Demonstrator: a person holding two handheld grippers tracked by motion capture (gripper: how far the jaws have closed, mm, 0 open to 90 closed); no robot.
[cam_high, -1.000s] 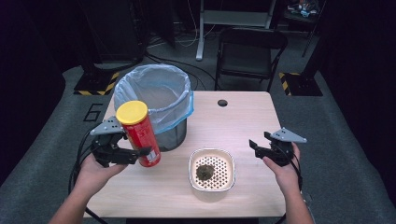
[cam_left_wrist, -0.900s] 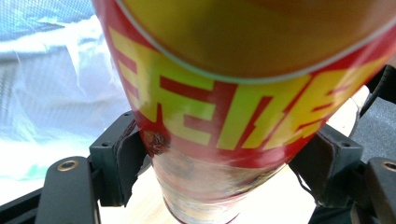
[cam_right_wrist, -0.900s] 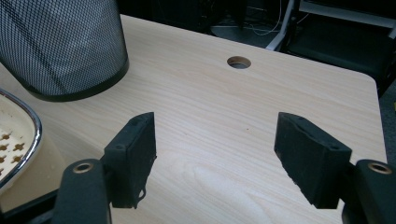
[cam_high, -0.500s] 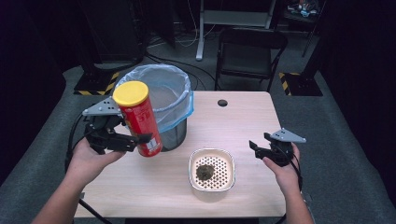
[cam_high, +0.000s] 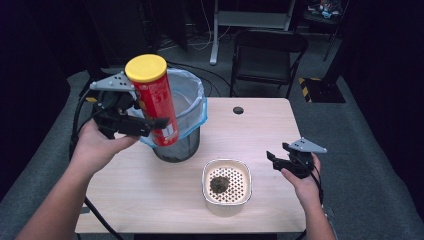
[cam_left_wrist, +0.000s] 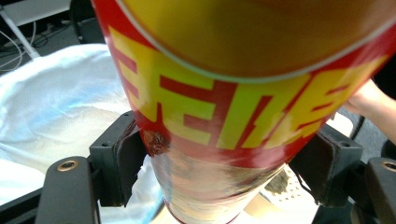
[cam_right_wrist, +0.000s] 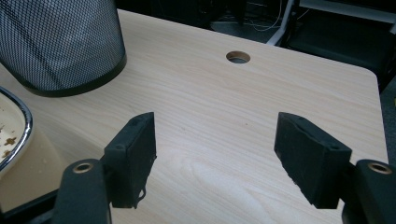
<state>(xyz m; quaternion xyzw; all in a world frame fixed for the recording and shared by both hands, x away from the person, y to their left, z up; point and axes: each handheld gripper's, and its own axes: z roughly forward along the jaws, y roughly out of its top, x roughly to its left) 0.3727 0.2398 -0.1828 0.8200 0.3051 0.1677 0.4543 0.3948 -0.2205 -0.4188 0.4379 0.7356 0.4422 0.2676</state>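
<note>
1. Your left gripper (cam_high: 150, 125) has its fingers (cam_left_wrist: 122, 163) clamped on the red can (cam_high: 157, 102), one pad on each side of the lower body.
2. The can has a yellow lid (cam_high: 145, 68) and sits tilted, lid end toward your side and up, base end down toward the bin.
3. It is off the surface (cam_high: 150, 190), held in front of the near rim of the mesh bin (cam_high: 175, 150), which is lined with a blue bag (cam_high: 192, 97).
4. In the left gripper view the can (cam_left_wrist: 243, 107) fills the space between the pads; the bag (cam_left_wrist: 60, 102) is behind it at the left.
5. Your right gripper (cam_high: 278, 159) hovers low at the right side of the surface, fingers (cam_right_wrist: 133, 158) parted about midway, nothing between them.
6. The right gripper view looks across bare wood to the cable hole (cam_right_wrist: 238, 57), with the bin's mesh wall (cam_right_wrist: 60, 42) at the upper left.
7. A white strainer bowl (cam_high: 226, 181) rests on the surface between the bin and your right hand (cam_high: 302, 182), a dark clump (cam_high: 219, 184) inside it.
8. A folding chair (cam_high: 267, 55) stands beyond the far edge.
</note>
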